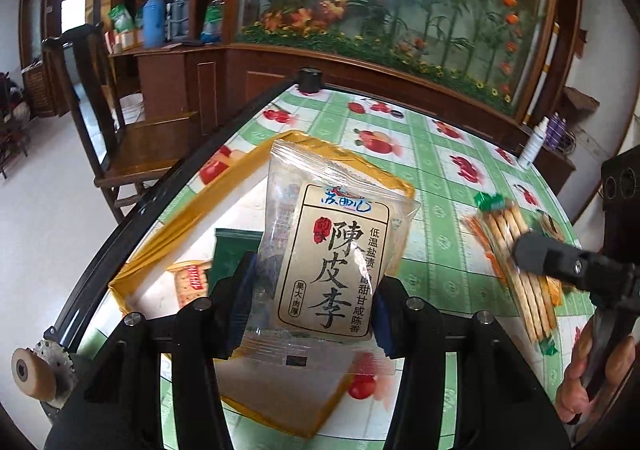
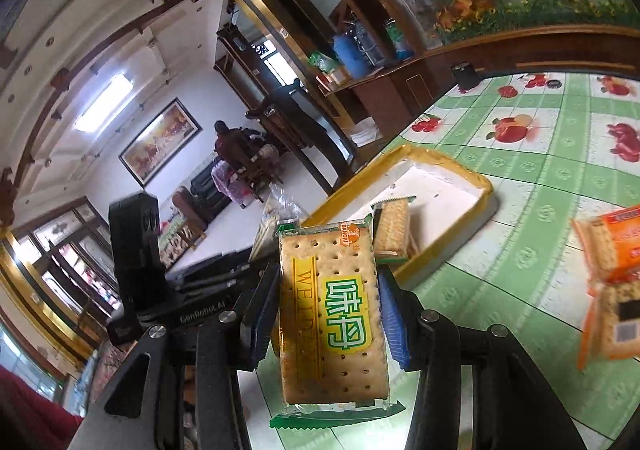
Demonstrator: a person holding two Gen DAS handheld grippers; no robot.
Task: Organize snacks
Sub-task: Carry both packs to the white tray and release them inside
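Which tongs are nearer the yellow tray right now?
Left. The left tongs hold the plum packet right above the tray. The right tongs, gripping a cracker pack, sit off its near side over the tablecloth.

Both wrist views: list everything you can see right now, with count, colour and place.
Plum packet: one, clear with beige label, held over the tray.
Cracker packet: one, green-trimmed, held near the tray's edge.
Tray: one, yellow rim, white inside, on the table.
Packets in tray: at least two; one green-edged cracker pack, one red-labelled.
Orange cracker packs: two or so, on the table right of the tray.
Table: one, green-and-white fruit-print cover.
White bottle: one, far table edge.
Left gripper: black, blue pads, closed on plum packet.
Right gripper: same, closed on cracker packet.
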